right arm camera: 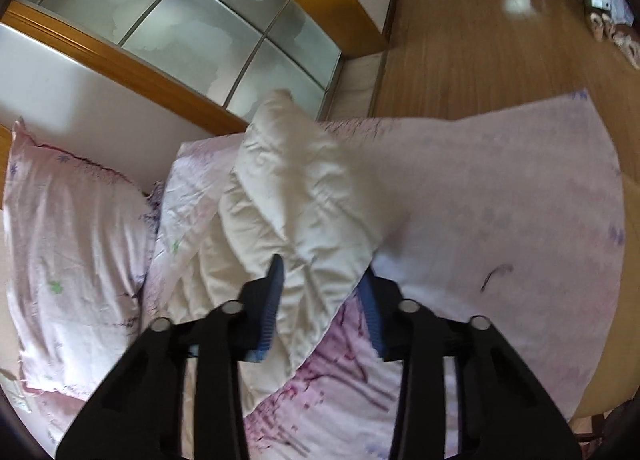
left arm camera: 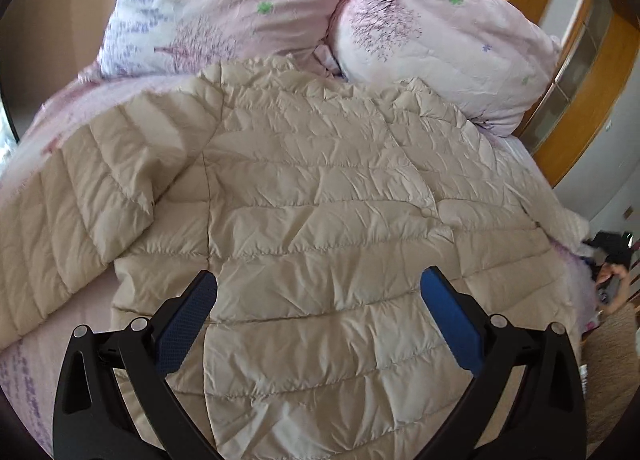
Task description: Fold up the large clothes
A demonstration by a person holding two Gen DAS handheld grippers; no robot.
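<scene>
Left wrist view: the left tool [left arm camera: 318, 292] hangs above the lower back panel of a cream quilted jacket [left arm camera: 320, 196], its blue-padded fingers [left arm camera: 188, 324] spread wide and holding nothing. The jacket lies flat, back side up, on a bed [left arm camera: 52, 352] with a pink floral sheet; one sleeve [left arm camera: 76, 196] is angled out to the left of the picture, and the collar end lies just below two pink pillows [left arm camera: 440, 48] propped at the head of the bed.

Right wrist view: the right tool [right arm camera: 322, 280] is tilted down toward the bed's edge, its fingers closed on the jacket's other sleeve [right arm camera: 296, 196] (cuff end lifted off the sheet, somewhat blurred). A wooden floor [right arm camera: 480, 40] and a wood-framed frosted-glass panel [right arm camera: 208, 20] lie beyond the bed.

No brand, label or legible writing shows on the jacket or bedding.
</scene>
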